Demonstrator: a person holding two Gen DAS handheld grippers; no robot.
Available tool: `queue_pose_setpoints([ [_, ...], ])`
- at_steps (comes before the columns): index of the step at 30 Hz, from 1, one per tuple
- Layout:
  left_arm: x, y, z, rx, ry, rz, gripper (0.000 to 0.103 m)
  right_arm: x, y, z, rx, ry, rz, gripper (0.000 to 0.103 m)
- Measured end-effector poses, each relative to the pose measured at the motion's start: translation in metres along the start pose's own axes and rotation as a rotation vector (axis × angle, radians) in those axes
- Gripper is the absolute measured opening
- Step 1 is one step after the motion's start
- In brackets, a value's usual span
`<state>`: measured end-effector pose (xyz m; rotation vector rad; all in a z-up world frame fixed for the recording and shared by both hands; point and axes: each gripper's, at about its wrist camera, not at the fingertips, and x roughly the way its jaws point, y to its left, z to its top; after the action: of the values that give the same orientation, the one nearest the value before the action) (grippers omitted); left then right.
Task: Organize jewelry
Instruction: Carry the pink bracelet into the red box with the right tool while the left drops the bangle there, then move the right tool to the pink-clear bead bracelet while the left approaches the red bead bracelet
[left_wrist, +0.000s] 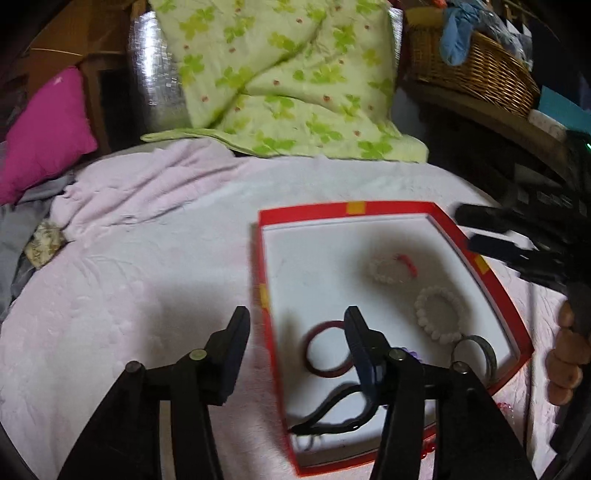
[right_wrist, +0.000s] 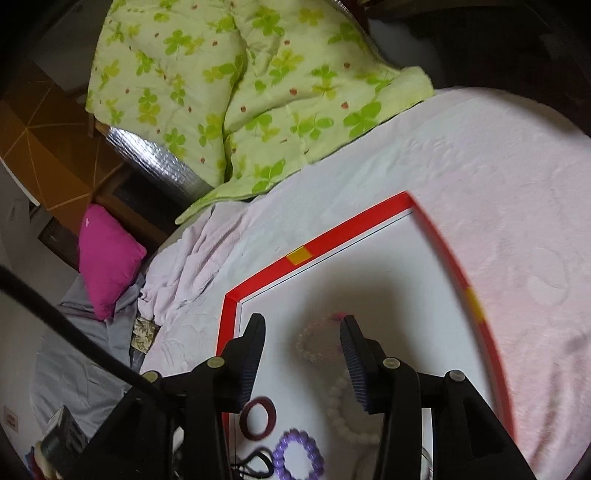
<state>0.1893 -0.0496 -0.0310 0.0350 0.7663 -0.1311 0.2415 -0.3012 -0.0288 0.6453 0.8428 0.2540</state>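
Note:
A red-rimmed box (left_wrist: 391, 208) with a white floor lies on the pink bedspread. In it lie a dark red bangle (left_wrist: 327, 350), a white bead bracelet (left_wrist: 439, 314), a pale bracelet with a red tassel (left_wrist: 393, 267), a silver bangle (left_wrist: 476, 350) and a black hair tie (left_wrist: 332, 413). My left gripper (left_wrist: 295, 325) is open and empty over the box's left rim. My right gripper (right_wrist: 303, 332) is open and empty above the box (right_wrist: 314, 243), over the pale bracelet (right_wrist: 314, 341). The red bangle (right_wrist: 258, 417), a purple bead bracelet (right_wrist: 297, 458) and white beads (right_wrist: 343, 410) show below. The right gripper's fingers (left_wrist: 491, 232) reach in at the left view's right edge.
A green clover quilt (left_wrist: 288, 74) lies beyond the box. A magenta pillow (left_wrist: 44, 129) sits at the left, with grey cloth (left_wrist: 14, 251) beside it. A wicker basket (left_wrist: 476, 70) stands on a shelf at the right. The pink bedspread (left_wrist: 147, 258) spreads left of the box.

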Motion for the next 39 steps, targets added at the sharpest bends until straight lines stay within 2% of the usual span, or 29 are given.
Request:
queue_pose_setpoints([
  [5, -0.015, 0.008, -0.009, -0.001, 0.006, 0.058, 0.061, -0.040, -0.011, -0.007, 0.005, -0.045, -0.038, 0.046],
  [10, -0.038, 0.011, -0.025, 0.044, -0.002, 0.113, 0.065, -0.074, -0.024, -0.021, 0.021, -0.074, -0.035, 0.046],
  [18, -0.063, 0.024, -0.051, 0.048, 0.034, 0.136, 0.068, -0.115, -0.041, -0.063, 0.013, -0.073, -0.066, 0.046],
  [24, -0.075, 0.037, -0.075, -0.006, 0.080, 0.134, 0.068, -0.148, -0.069, -0.088, 0.076, -0.093, -0.071, 0.046],
  [27, -0.082, 0.039, -0.092, -0.045, 0.108, 0.102, 0.068, -0.157, -0.084, -0.101, 0.114, -0.083, -0.079, 0.046],
  [35, -0.095, 0.026, -0.125, -0.054, 0.161, 0.066, 0.068, -0.165, -0.100, -0.118, 0.143, -0.054, -0.086, 0.046],
  [39, -0.105, 0.018, -0.133, -0.049, 0.153, 0.041, 0.068, -0.166, -0.100, -0.124, 0.151, -0.054, -0.082, 0.046],
])
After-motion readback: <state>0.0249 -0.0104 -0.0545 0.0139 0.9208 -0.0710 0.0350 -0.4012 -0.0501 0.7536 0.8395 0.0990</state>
